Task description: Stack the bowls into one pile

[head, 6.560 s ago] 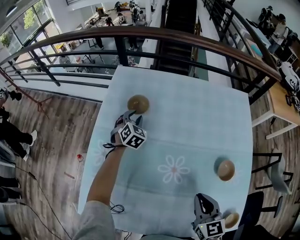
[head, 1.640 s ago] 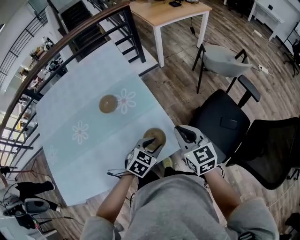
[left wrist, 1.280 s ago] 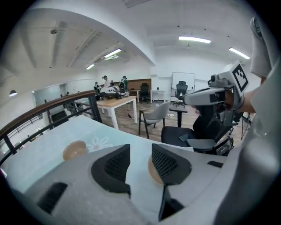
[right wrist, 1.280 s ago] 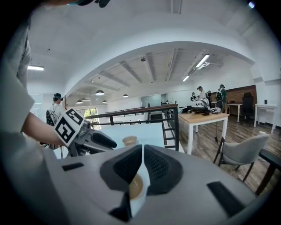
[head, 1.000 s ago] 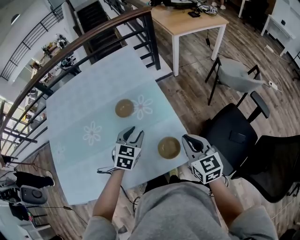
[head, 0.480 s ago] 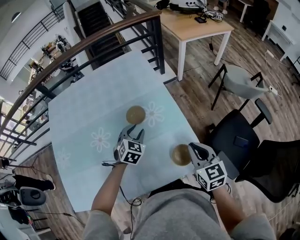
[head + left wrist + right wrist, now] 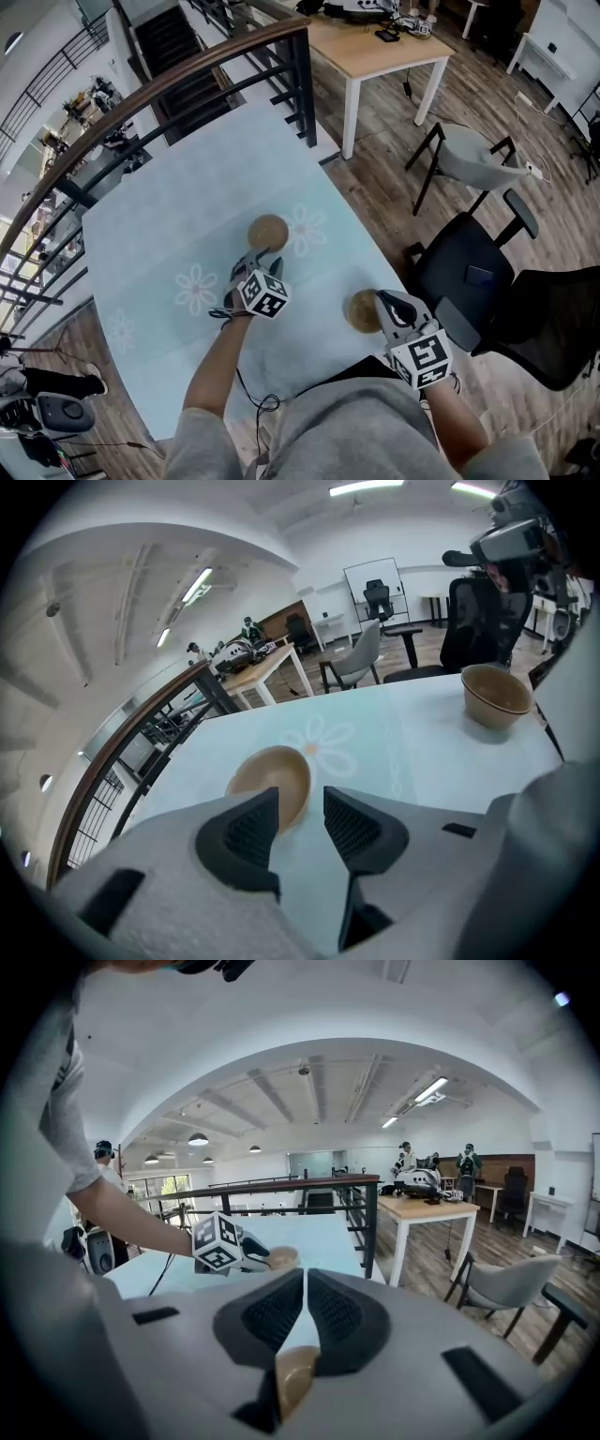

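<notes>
The left gripper (image 7: pixel 264 259), jaws narrowly apart and empty, noses at the round tan bowl (image 7: pixel 268 230) at its twelve o'clock on the pale blue flowered tablecloth (image 7: pixel 169 216). I'd set one jaw squarely inside the rim before closing. At its four o'clock, the right gripper (image 7: pixel 382 307) pinches a second tan bowl (image 7: pixel 360 311) by the rim, near the table's edge.

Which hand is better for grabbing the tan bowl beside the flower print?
Left. The left tool is open right at that round tan bowl, rim just ahead. The right tool is farther off, shut on the other tan bowl by its rim.
</notes>
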Demonstrator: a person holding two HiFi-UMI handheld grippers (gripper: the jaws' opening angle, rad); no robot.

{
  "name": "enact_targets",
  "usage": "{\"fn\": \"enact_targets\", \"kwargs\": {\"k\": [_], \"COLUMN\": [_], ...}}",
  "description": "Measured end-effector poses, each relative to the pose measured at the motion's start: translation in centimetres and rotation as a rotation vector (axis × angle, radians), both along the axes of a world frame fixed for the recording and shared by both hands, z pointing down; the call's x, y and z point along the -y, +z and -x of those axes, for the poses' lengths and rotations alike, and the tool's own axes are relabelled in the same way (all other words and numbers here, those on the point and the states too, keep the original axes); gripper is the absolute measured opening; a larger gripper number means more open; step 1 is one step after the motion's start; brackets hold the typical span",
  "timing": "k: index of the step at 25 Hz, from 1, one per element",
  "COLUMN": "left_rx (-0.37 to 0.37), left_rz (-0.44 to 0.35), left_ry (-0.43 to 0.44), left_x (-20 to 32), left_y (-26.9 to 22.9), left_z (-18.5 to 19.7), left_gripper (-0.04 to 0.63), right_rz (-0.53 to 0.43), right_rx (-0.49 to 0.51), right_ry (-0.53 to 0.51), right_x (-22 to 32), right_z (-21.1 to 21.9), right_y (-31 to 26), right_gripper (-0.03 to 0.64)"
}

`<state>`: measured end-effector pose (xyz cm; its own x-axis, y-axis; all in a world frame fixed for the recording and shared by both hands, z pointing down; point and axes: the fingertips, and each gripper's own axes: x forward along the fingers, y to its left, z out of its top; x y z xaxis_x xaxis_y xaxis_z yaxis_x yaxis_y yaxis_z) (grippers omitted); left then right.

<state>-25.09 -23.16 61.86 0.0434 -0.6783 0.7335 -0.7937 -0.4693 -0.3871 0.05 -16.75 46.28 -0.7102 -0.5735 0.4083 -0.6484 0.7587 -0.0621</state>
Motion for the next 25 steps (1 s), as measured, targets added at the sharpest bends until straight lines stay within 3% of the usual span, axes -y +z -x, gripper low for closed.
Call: {"fn": "enact_targets", "kwargs": {"k": [12,17,25], "left_rx": [0.029,0.072,0.109], "left_rz": [0.063,0.038,0.036], "left_ry": [0.030,0.047,0.082], "left_x": [0.7,1.4,1.1], "left_y": [3.4,3.7,3.1], "left_z": [0.1,0.2,0.1], "left_gripper": [0.151,0.089,0.054], "right_rz": [0.002,0.008,0.002], "right_rx": [-0.029,-0.037,-0.038], "right_ry": [0.041,0.056,0.072], "right_x": [-0.8,-1.2,-1.8], "right_z": [-0.7,-1.2,-1.4], "right_y": [0.6,1.5,0.9], "right_gripper": [0.029,0.029,0.029]}}
